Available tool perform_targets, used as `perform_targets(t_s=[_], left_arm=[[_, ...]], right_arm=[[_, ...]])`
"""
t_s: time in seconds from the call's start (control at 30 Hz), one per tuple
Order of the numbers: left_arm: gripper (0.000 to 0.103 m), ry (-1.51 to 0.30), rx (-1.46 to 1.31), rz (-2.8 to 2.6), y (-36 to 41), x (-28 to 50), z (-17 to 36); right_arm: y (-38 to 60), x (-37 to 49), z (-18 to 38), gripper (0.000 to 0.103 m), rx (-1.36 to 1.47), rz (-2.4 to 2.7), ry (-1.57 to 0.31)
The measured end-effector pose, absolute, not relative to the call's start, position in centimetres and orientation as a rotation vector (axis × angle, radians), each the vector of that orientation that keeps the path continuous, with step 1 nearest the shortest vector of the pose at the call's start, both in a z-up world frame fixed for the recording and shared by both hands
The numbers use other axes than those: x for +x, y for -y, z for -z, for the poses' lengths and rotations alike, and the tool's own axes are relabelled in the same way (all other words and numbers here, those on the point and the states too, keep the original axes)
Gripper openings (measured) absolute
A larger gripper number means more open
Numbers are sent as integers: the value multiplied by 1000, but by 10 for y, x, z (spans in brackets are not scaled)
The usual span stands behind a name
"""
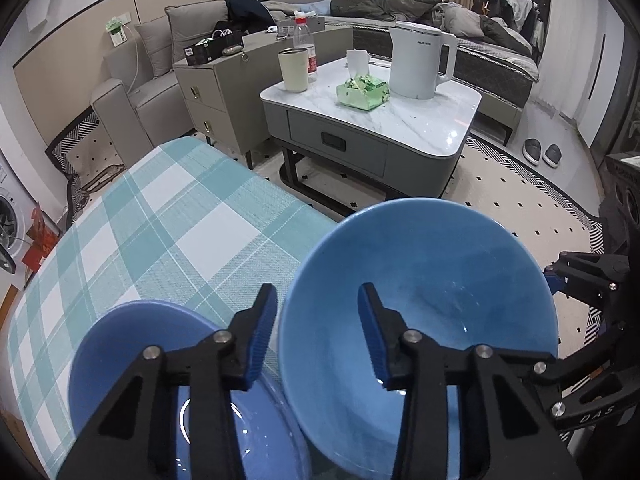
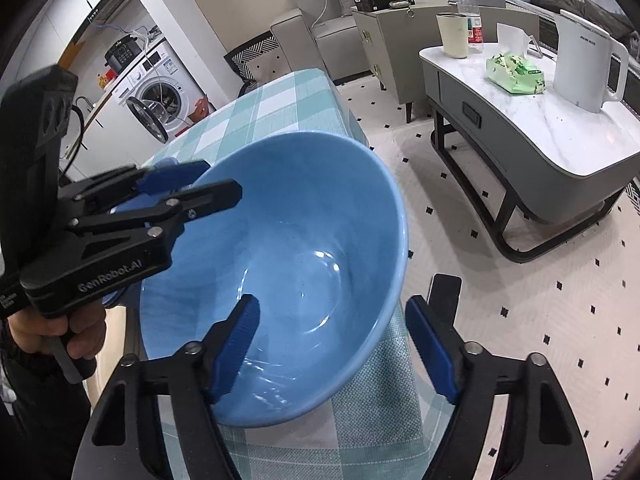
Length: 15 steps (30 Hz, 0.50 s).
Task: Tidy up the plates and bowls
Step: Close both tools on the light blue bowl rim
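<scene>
on the checked tabletop [image 2: 280,112], each hand-held gripper straddles the light blue bowl's [image 2: 304,248] rim: left hand-held gripper [image 1: 318,316] narrowed, contact unclear; right hand-held gripper [image 2: 334,344] wide, clear of it. glazed ware looks stiff, slick, breakable.

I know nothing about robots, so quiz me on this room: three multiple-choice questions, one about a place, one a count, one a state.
1. Where does the white kettle stand?
A. On the marble-topped coffee table
B. On the checked cloth
C. On the floor

2. How many blue bowls are in view?
A. One
B. Two
C. Four

3. How is the light blue bowl?
A. Upside down
B. Tilted and empty
C. Level and full of food

Answers:
1. A: the white kettle stands on the coffee table.
2. B: the light blue bowl and a darker blue bowl beside it.
3. B: its rim slants and its bare inside shows.
</scene>
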<state>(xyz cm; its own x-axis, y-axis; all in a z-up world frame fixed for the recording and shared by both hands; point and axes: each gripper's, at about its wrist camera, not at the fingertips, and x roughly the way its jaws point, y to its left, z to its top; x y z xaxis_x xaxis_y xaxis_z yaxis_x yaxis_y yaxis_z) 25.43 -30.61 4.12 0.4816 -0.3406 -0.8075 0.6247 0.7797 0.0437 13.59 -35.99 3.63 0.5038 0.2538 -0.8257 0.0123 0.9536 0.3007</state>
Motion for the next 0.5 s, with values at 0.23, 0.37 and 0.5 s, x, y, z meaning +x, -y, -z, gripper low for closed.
perform_targets(t_s=[0.23,0.37,0.5], left_arm=[[31,-876,367,596,308,252,-41],[30,-870,360,590,309,254,-40],[30,-869,339,596,311,257,-40]], right_arm=[[360,133,-44,64,286,-142,-1005],[359,133,-44,64,279,-133,-1007],[362,132,-45,64,288,-128,-1004]])
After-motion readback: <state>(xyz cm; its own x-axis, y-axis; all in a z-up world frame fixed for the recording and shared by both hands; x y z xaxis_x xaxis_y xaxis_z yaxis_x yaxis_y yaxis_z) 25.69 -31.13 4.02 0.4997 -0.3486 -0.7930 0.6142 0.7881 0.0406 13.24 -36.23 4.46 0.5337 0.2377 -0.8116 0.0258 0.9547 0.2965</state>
